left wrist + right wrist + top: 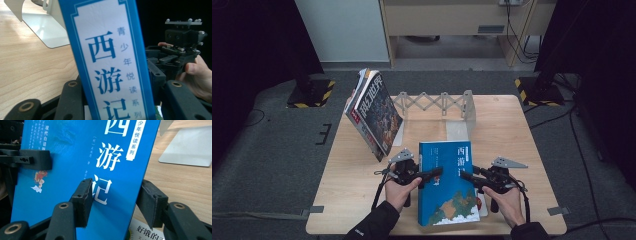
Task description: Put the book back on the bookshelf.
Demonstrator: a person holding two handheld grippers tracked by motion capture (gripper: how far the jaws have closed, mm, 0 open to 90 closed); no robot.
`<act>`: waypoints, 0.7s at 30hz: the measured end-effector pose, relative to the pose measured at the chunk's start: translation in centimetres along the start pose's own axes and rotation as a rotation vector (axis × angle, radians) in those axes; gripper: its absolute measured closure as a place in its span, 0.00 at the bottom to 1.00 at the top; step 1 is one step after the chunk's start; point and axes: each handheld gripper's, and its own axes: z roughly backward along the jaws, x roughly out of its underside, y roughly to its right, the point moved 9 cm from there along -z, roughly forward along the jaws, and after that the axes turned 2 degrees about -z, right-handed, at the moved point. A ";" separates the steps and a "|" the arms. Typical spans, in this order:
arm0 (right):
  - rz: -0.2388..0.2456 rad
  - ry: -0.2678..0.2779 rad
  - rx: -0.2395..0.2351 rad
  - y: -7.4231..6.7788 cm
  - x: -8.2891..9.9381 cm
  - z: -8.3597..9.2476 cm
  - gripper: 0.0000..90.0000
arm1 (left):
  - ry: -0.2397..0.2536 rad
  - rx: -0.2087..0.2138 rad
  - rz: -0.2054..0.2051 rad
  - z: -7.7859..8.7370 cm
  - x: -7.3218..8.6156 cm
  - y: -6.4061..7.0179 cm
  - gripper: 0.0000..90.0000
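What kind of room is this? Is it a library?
Probably not a library: more likely a lab or workshop set up for recording. One small table stands on grey carpet, black stands with hazard-striped bases flank it, and cables trail across the floor.

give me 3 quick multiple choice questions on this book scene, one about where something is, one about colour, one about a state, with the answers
1. Where is the metal bookend rack?
A. at the far middle of the table
B. on the floor
C. under the blue book

2. What colour is the cover of the book between the two grippers?
A. red
B. blue
C. green

3. How does the stack of books at the rack's left end stand?
A. flat on the table
B. leaning at a tilt
C. inside a box

Answers:
1 A, the high view shows it standing near the table's far edge.
2 B, the cover is blue with white title characters, gripped by the left gripper and right gripper.
3 B, the stack slants, its top tipped to the left, away from the rack.
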 end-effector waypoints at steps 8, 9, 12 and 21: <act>0.006 -0.005 0.002 0.1 0.1 0.0 0.53 | -0.015 0.008 0.015 -0.8 0.1 0.0 0.53; 0.010 -0.002 -0.002 0.0 0.0 -0.1 0.53 | -0.019 0.017 0.031 -0.9 0.2 0.0 0.53; 0.020 -0.005 -0.010 -0.3 0.0 -0.1 0.53 | -0.016 0.025 0.059 -0.9 0.2 -0.1 0.55; -0.002 -0.009 -0.015 -0.2 0.6 -0.6 0.44 | -0.018 0.008 0.099 -0.6 0.3 -0.3 0.64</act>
